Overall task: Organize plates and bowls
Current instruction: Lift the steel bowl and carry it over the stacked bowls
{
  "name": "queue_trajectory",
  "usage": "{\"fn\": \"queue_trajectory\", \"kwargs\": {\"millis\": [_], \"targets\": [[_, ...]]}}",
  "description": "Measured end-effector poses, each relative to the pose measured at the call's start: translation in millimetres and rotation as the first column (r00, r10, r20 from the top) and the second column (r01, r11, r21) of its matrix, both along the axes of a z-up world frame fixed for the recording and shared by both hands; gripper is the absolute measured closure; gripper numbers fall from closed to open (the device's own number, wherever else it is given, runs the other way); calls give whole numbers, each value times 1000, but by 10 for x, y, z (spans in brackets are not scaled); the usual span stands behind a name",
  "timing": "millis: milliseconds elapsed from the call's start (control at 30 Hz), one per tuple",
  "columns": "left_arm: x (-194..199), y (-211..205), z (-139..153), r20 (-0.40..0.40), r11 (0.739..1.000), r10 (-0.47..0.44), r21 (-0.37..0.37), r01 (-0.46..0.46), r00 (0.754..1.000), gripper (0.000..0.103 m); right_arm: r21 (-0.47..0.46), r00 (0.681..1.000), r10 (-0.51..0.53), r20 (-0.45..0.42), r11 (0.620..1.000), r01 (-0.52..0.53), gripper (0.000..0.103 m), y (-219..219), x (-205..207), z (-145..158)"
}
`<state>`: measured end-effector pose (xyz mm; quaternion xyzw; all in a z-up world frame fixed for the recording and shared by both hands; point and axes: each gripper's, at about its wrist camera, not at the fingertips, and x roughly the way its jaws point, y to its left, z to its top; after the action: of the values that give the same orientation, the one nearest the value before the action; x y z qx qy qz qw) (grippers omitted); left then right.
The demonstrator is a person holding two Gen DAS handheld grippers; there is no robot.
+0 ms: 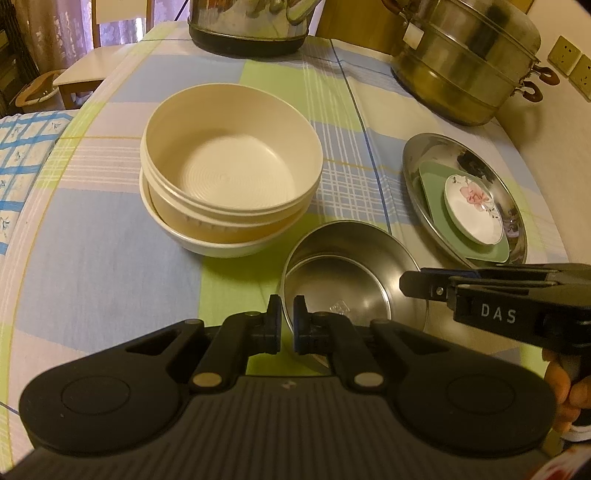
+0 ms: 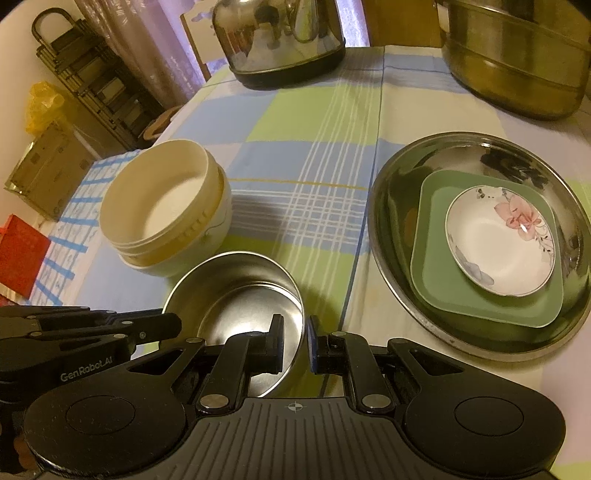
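Note:
A steel bowl (image 1: pixel 343 280) (image 2: pixel 240 295) sits near the table's front. My left gripper (image 1: pixel 286 317) is shut on its left rim. My right gripper (image 2: pixel 295 343) is shut on its right rim; it also shows in the left wrist view (image 1: pixel 424 286). Behind-left, a cream plastic bowl (image 1: pixel 229 155) (image 2: pixel 159 206) is nested in a white bowl (image 1: pixel 221 247). To the right, a large steel plate (image 1: pixel 417 173) (image 2: pixel 399 206) holds a green square plate (image 1: pixel 432 192) (image 2: pixel 480 306) with a small floral dish (image 1: pixel 472 206) (image 2: pixel 498 243) on top.
A steel kettle (image 1: pixel 251 26) (image 2: pixel 280 40) stands at the far edge and a steel steamer pot (image 1: pixel 465 59) (image 2: pixel 517 59) at the far right. A checked cloth (image 2: pixel 314 162) covers the table. A chair (image 1: pixel 81 70) is beyond the left edge.

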<state>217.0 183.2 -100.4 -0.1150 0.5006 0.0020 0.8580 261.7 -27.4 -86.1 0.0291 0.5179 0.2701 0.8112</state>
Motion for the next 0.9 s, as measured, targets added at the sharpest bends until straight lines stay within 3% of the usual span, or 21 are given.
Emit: {"fn": "queue_trajectory", "kwargs": {"millis": [133, 200, 900], "targets": [[20, -13, -21, -8, 1000, -2, 5, 2, 1000, 97, -4, 1000, -15, 7, 1000, 15, 90, 3, -16, -21], [22, -22, -24, -7, 1000, -5, 11, 5, 1000, 97, -16, 1000, -22, 11, 1000, 22, 99, 3, -12, -33], [-24, -15, -7, -6, 1000, 2, -3, -2, 1000, 97, -29, 1000, -29, 8, 999, 29, 100, 17, -46, -18]]}}
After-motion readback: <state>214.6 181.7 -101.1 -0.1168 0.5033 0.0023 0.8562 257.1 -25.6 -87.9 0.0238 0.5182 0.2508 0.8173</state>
